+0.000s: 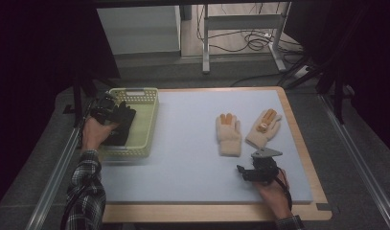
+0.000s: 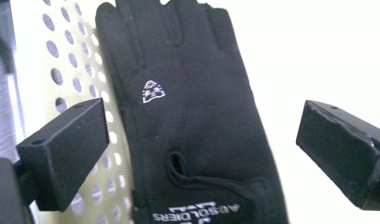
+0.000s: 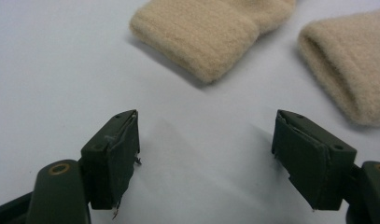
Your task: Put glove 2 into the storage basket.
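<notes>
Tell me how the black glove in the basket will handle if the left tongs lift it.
The black glove looks like thin, smooth fabric lying flat against the yellow basket, so it will probably droop limply from wherever it is pinched. It seems light. With the left tongs open around it, a pinch may catch only the top layer.

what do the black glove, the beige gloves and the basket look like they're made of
Black glove: smooth, thin synthetic stretch fabric, seemingly, with matte surface and printed white logo. Beige gloves: fuzzy knit or fleece, with soft napped ribbed cuffs. Basket: probably moulded plastic, pale yellow-green, with perforated walls.
</notes>
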### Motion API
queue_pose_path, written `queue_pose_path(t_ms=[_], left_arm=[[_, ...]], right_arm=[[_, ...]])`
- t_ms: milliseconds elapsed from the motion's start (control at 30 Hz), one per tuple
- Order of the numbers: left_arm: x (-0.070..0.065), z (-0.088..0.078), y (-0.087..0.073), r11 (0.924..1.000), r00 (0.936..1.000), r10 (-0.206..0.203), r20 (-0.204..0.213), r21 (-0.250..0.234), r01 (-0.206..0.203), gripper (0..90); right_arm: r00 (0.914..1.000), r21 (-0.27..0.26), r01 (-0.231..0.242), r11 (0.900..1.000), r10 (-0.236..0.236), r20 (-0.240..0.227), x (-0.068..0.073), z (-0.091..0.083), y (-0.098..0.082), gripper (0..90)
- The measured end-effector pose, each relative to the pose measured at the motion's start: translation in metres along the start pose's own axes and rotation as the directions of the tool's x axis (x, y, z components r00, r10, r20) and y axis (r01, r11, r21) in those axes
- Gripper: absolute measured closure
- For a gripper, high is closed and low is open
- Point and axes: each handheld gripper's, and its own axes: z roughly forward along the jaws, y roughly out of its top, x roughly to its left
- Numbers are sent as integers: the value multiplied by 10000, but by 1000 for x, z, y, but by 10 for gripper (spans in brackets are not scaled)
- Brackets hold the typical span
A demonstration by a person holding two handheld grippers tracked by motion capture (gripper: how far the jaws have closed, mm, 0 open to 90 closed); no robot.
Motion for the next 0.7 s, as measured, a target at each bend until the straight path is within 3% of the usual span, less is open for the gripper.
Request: queue_pose_path(t_ms=[233,433,500,633,667,700], left_arm=[[-8,-13,-8,9950,9959,162,895,-996,-72,28],[-24,-22,-11,9860,9898,792,1182,-1552,-603,17],[-34,-29,-13,9784,9848,1162,1294,-1854,-911,14],[-49,-39,-15,9664,9773,1510,1484,-2303,-1144,10],[-49,-39,-15,9664,9773,1510,1484,-2303,-1144,8],[-59,-45,-17,9582,9715,1733,1614,-2557,-1285,6]], right_arm=[[10000,1,-3,10000,3,8,0,0,0,230],[10000,3,5,10000,-5,12,0,0,0,230],[10000,-2,12,10000,-12,9,0,0,0,230],[10000,2,5,10000,-5,10,0,0,0,230],[10000,-1,19,10000,-19,9,0,0,0,230],[10000,5,10,10000,-10,12,0,0,0,230]])
